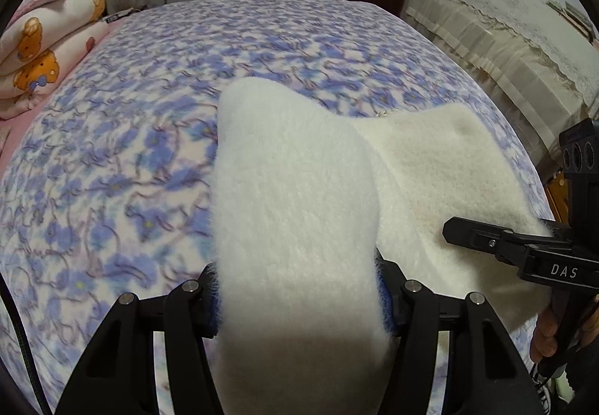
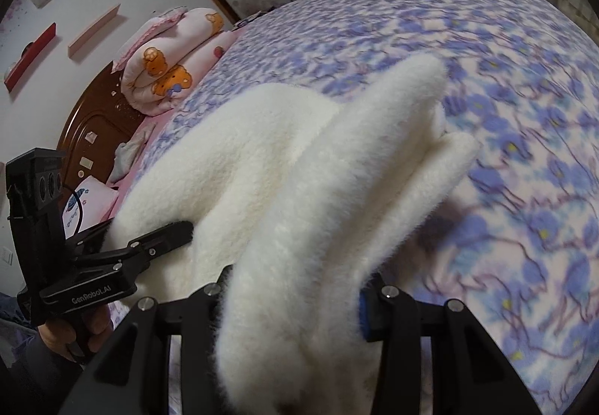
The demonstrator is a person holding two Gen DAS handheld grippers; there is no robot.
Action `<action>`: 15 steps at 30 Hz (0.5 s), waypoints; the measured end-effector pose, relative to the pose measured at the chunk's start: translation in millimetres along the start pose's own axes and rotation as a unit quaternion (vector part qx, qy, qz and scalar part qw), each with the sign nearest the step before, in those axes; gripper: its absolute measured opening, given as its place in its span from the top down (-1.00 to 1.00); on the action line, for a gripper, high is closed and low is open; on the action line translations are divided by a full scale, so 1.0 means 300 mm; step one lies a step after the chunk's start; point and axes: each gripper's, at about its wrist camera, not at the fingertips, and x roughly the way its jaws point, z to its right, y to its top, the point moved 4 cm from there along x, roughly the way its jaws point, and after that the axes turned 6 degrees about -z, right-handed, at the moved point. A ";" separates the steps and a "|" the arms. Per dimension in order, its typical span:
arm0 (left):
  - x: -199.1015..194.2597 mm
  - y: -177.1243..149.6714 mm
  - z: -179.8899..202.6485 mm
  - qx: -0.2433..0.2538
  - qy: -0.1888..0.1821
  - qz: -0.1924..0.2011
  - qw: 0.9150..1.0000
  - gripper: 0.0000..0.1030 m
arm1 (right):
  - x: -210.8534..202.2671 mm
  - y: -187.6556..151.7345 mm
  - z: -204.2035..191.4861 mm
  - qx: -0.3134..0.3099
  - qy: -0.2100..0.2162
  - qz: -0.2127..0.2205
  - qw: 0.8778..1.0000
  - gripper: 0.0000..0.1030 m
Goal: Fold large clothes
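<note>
- Your left gripper (image 1: 297, 297) is pinching a thick fold of the white fleece garment (image 1: 299, 190); the pile fills the gap between the jaws and presses against the blue pads on both sides.
- Your right gripper (image 2: 295, 306) is clamped the same way on another bunched fold of that garment, fleece swelling out above its jaws.
- The garment hangs between the two grips, lifted over the blue floral bedspread (image 1: 131, 153). From each gripper it runs forward and away, with its far end drooping toward the bed.
- The relation that matters: the two grips sit side by side on the near edge, so the garment's long axis runs away from you, out across the bed, not across from hand to hand.
- In the left wrist view the right gripper bites the cloth just to the right; in the right wrist view the left one bites it just to the left. Neither hand looks nearer the free end.
- My reading is that you are mid-carry. The next move probably means bringing both hands forward together, level with each other, so the held edge lands square on the far part.
- The folded quilt (image 1: 48, 40) near the headboard lies well apart.
</note>
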 end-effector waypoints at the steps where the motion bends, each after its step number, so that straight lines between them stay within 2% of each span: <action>1: -0.008 0.022 -0.035 -0.002 0.003 0.006 1.000 -0.14 | 0.014 0.030 -0.026 -0.003 0.004 0.003 1.000 0.18; 9: -0.011 0.317 -0.336 -0.008 0.023 0.059 0.998 -0.14 | 0.153 0.367 -0.181 -0.031 0.024 0.045 0.998 0.18; 15: 0.134 0.603 -0.614 -0.014 0.033 0.087 0.996 -0.14 | 0.360 0.669 -0.218 -0.028 0.050 0.078 0.995 0.18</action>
